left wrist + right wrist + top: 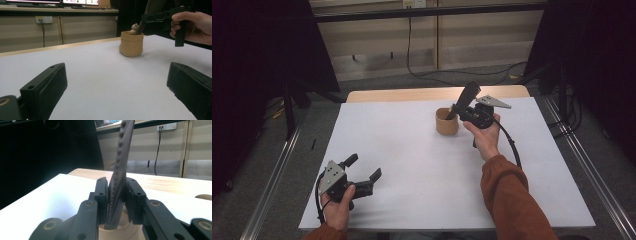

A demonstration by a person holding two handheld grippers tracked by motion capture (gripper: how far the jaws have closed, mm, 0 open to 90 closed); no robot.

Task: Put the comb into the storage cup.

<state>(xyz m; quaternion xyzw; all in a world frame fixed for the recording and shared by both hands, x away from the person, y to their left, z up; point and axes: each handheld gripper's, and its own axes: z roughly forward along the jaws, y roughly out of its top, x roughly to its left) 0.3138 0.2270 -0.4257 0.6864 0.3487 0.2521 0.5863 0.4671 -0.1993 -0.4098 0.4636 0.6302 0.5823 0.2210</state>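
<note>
A tan, soft-sided cup (447, 122) stands on the far right of the white tabletop (412, 170). My right gripper (460, 111) is just above its rim, shut on a flat dark tool (467, 96) with a ridged edge. The tool slants up and away, and its lower end dips into the cup. In the right gripper view the tool (122, 157) is clamped between both jaws over the cup's rim (120, 231). My left gripper (364, 166) rests at the near left corner, open and holding nothing. In the left gripper view, a pale knobbly lump (134, 28) pokes out of the cup (131, 45) beside the tool.
A wooden strip (412, 94) borders the table's far edge. Metal rails (277, 170) run along the floor on both sides, and a black cable (452, 75) lies on the floor beyond. Dark curtains hang at the left and right.
</note>
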